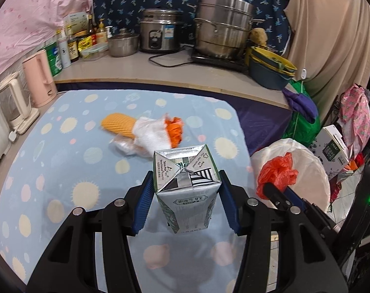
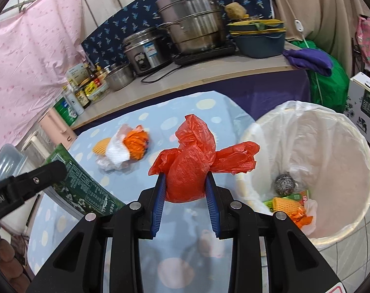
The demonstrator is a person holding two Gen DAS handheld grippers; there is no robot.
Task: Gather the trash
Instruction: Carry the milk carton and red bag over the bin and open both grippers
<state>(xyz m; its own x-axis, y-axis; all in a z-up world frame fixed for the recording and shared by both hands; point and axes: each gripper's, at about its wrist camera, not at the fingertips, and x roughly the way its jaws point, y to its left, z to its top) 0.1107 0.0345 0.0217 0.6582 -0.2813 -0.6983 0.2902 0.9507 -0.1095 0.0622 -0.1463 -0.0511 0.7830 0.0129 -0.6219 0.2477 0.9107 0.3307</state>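
1. Seen from the left wrist, the left gripper (image 1: 186,196) clamps a milk carton (image 1: 186,185) between its pads, long axis running straight out along the fingers. The lined bin (image 1: 314,166) lies to the right, past the table edge.
2. Seen from the right wrist, the right gripper (image 2: 186,190) pinches a crumpled red plastic bag (image 2: 192,163). The bin's open mouth sits just right of it, so this hand is nearer. A pile of wrappers (image 2: 122,150) waits on the table (image 2: 209,112), far left.
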